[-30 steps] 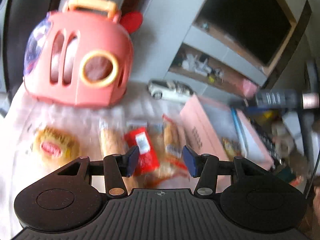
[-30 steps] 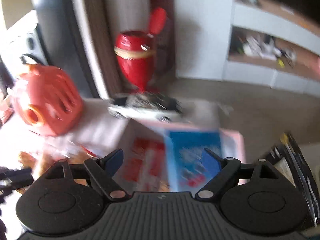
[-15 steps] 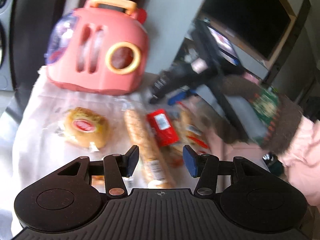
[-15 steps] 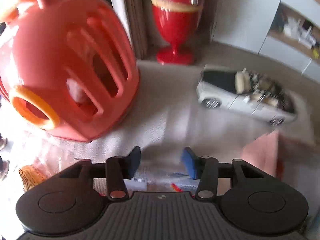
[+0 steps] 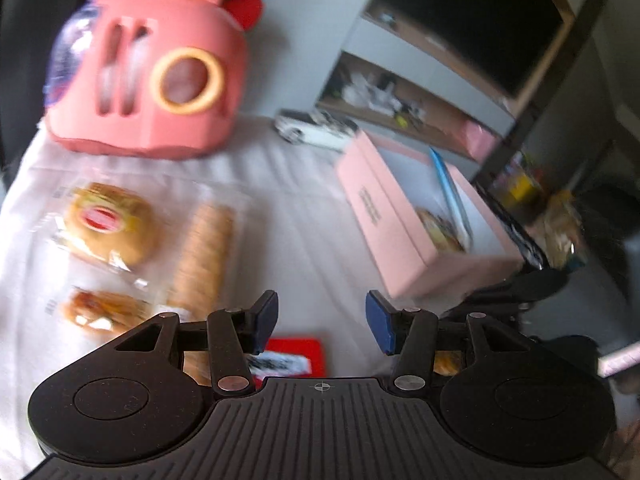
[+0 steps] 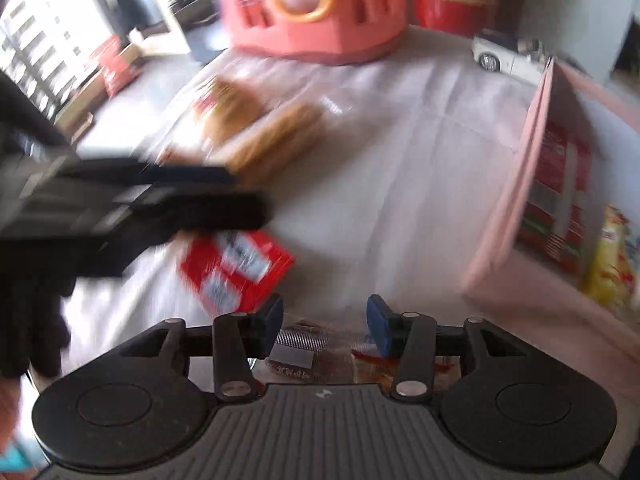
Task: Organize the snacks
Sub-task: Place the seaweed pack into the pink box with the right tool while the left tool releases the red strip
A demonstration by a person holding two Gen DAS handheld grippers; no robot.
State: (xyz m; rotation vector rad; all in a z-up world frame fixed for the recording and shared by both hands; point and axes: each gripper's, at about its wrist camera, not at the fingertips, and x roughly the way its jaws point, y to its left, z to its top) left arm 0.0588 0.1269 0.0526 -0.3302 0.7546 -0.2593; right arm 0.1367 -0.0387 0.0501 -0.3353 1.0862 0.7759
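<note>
Hovering above a white cloth, the left gripper is seen with its blue-padded fingers spread apart and nothing between them. A red packet lies on the cloth just beneath and slightly left of the gap. Far left, a round bun in clear wrap and a long biscuit roll are laid side by side; a smaller wrapped pastry sits nearer, below the bun. A pink toy carrier stands at the far left, with a white toy car to its right. A pink box is placed to the right, open, with snack packs inside.

From the right wrist view, the right gripper is likewise released, held over a clear-wrapped snack directly under its fingers; contact cannot be judged. The red packet is seen far-left of it, and the pink box to the right. Motion blur is noted in both views.
</note>
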